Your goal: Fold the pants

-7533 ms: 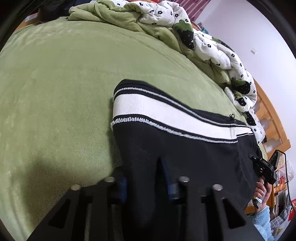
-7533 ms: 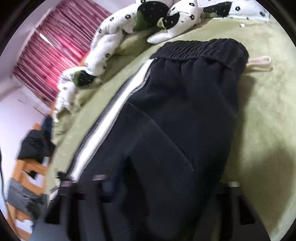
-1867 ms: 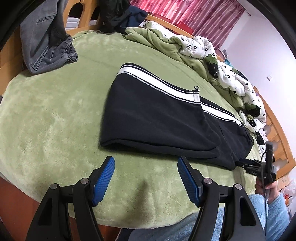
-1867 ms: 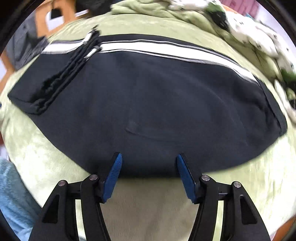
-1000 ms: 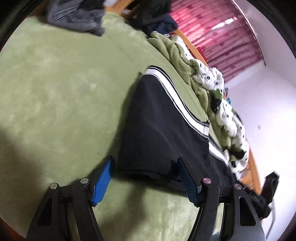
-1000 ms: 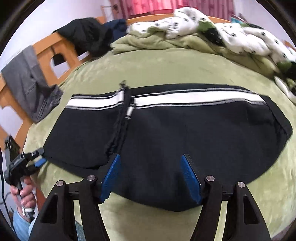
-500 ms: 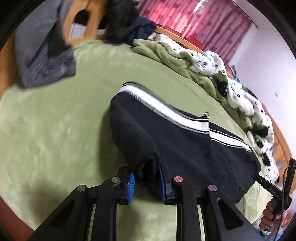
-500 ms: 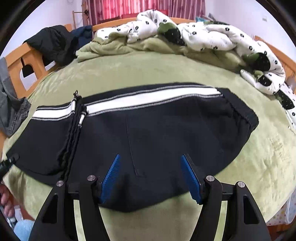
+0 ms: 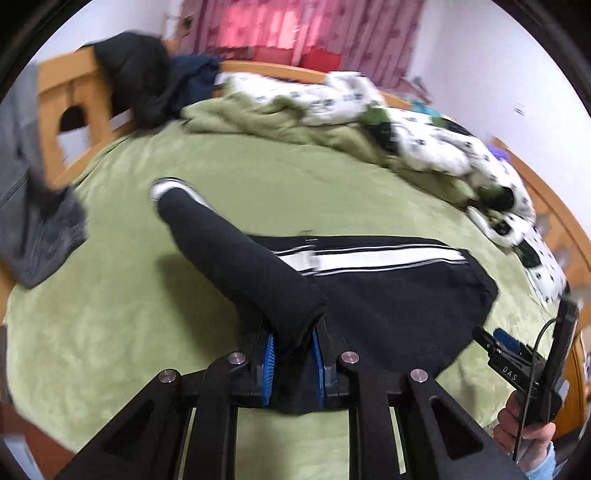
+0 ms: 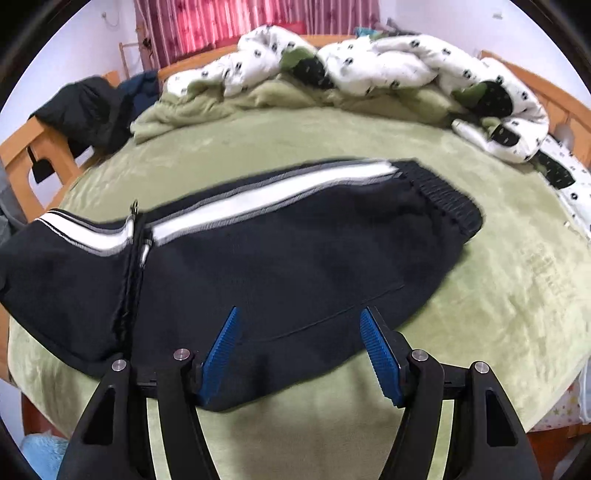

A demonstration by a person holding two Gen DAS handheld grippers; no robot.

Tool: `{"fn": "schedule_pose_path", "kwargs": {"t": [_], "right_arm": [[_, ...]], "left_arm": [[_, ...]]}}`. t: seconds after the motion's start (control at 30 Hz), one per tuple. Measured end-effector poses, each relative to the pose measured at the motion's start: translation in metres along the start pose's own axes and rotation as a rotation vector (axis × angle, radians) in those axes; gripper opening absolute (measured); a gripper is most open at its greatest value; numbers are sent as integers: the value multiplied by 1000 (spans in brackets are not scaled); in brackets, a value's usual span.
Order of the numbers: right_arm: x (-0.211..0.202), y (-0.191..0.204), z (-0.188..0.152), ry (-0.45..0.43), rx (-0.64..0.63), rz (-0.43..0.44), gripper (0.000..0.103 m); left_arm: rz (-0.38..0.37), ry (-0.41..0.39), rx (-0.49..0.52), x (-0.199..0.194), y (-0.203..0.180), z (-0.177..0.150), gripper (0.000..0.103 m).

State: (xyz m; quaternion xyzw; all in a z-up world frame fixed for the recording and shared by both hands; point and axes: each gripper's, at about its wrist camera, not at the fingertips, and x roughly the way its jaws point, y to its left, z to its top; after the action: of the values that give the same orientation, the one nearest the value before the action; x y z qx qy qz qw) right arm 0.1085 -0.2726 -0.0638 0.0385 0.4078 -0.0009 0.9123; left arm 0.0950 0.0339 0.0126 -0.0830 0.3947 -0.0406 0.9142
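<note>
The left gripper [image 9: 293, 356] has just been closing and is clamped on the folded leg end of the black fleece pants with a white side stripe [image 10: 280, 258], which is lifted off the green plush bedspread [image 10: 480, 295]. The right gripper [image 10: 301, 350] is held agape over the near edge, nothing pinched. The pants are laid lengthwise across the bed, waistband to the right. A spotted white duvet [image 10: 388, 59] is heaped behind, before red curtains [image 10: 221, 26].

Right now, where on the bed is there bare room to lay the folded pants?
Free: the green blanket right of the pants waistband, and the strip between pants and heaped duvet. Also left, toward the grey garment. Crowded: the headboard side.
</note>
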Motion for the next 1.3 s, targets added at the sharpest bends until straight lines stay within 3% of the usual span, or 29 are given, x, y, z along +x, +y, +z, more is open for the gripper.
{"fn": "schedule_pose_path", "kwargs": {"t": [0.17, 0.33, 0.5, 0.6, 0.8, 0.9, 0.97, 1.03, 1.1, 1.2, 1.3], "right_arm": [[-28, -24, 1, -109, 75, 17, 67], [-26, -58, 2, -96, 153, 45, 67], [-21, -80, 0, -73, 223, 55, 67], [-20, -84, -2, -76, 274, 47, 67], [-10, -50, 4, -60, 152, 48, 67], [-6, -29, 7, -60, 85, 62, 67], [-3, -17, 8, -54, 66, 85, 67], [0, -7, 9, -46, 56, 116, 67], [7, 5, 12, -21, 62, 175, 67], [17, 17, 13, 18, 77, 246, 67], [29, 33, 13, 46, 40, 248, 67]], "left_arm": [[-53, -2, 91, 29, -57, -26, 16], [-146, 47, 99, 62, -83, -46, 16], [-225, 141, 22, 100, -85, -61, 16], [-230, 174, 35, 109, -88, -72, 16], [-268, 213, 10, 93, -72, -64, 20], [-335, 192, -23, 73, -50, -57, 33], [-338, 147, -59, 56, -32, -54, 67], [-372, 64, -86, 38, -11, -52, 74], [-321, 49, -92, 34, 2, -50, 74], [-177, 13, -137, 37, 26, -49, 74], [-73, 28, -195, 46, 49, -52, 74]]}}
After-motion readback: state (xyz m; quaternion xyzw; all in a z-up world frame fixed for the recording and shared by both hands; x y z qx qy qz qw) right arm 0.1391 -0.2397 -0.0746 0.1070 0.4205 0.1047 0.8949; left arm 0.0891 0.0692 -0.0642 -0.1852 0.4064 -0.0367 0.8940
